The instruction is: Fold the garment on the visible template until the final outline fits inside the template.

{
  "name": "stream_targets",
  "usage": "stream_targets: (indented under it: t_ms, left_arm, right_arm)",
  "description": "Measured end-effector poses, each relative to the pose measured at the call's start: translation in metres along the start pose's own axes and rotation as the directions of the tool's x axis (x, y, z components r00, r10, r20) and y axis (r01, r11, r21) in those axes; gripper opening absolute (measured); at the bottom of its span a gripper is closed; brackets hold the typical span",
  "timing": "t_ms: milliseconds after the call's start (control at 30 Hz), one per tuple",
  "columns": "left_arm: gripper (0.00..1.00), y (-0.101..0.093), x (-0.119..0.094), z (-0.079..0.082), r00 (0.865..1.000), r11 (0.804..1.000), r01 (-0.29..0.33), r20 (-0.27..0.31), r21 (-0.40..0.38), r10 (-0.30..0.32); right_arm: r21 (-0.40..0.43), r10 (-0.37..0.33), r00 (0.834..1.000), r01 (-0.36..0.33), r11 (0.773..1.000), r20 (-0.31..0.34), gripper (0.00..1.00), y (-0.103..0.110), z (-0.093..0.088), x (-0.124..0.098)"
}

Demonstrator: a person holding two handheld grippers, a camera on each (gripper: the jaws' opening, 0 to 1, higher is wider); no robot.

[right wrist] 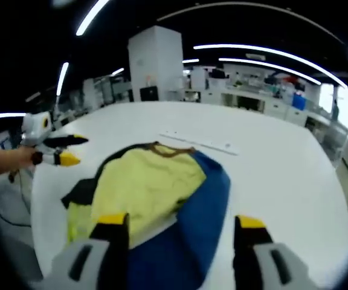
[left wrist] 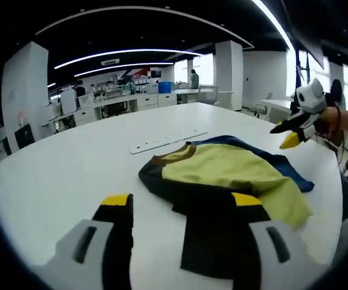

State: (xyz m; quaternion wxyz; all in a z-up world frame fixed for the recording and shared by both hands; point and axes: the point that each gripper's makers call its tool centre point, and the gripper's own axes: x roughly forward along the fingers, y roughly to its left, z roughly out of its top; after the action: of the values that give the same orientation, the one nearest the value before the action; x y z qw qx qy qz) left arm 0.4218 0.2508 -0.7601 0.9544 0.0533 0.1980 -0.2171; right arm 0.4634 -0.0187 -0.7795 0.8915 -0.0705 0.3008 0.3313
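A crumpled garment point(left wrist: 228, 169), yellow with black and blue parts and a brown collar, lies on the white table point(left wrist: 65, 163). In the left gripper view my left gripper point(left wrist: 181, 202) is open, its jaws wide apart on the near side of the black fabric. The right gripper point(left wrist: 292, 134), held by a hand, hovers off the garment's far right. In the right gripper view the garment point(right wrist: 150, 181) spreads in front of my open right gripper point(right wrist: 180, 222), blue side to the right. The left gripper point(right wrist: 71, 151) hangs open at the left, apart from the cloth.
A long white strip point(left wrist: 168, 141) lies flat on the table beyond the collar, also seen as the white strip point(right wrist: 198, 141) in the right gripper view. Bare table point(right wrist: 277, 163) surrounds the garment. Benches, pillars and people stand far behind.
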Motion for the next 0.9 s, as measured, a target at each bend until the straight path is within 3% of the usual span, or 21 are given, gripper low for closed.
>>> stream_targets:
  t_ms: [200, 400, 567, 667, 800, 900]
  left_arm:
    - [0.56, -0.012, -0.004, -0.020, 0.999, 0.999, 0.035, -0.032, -0.027, -0.036]
    - [0.50, -0.034, -0.009, -0.027, 0.997, 0.998, 0.063, -0.047, -0.015, -0.063]
    - [0.45, -0.045, 0.002, -0.027, 0.997, 0.998, 0.058, -0.046, -0.031, -0.059]
    - [0.42, -0.056, 0.011, -0.029, 0.997, 0.997, 0.068, -0.038, 0.024, -0.067]
    - [0.41, -0.066, 0.021, -0.045, 0.991, 0.990, 0.098, -0.096, 0.099, -0.089]
    - [0.39, -0.075, 0.028, -0.055, 0.986, 0.988, 0.114, -0.133, 0.103, -0.100]
  right_arm:
    - [0.019, -0.033, 0.999, 0.034, 0.999, -0.032, 0.64, -0.008, -0.023, -0.002]
    - [0.051, -0.079, 0.995, 0.082, 0.995, -0.061, 0.56, -0.012, -0.045, -0.003]
    - [0.043, -0.113, 0.990, 0.117, 0.992, -0.081, 0.50, -0.015, -0.058, -0.005]
    - [0.060, -0.126, 0.989, 0.131, 0.990, -0.076, 0.48, -0.019, -0.062, -0.006]
    - [0.073, -0.148, 0.986, 0.153, 0.985, -0.076, 0.42, -0.022, -0.069, -0.009]
    - [0.092, -0.154, 0.985, 0.162, 0.983, -0.084, 0.39, -0.026, -0.075, -0.009]
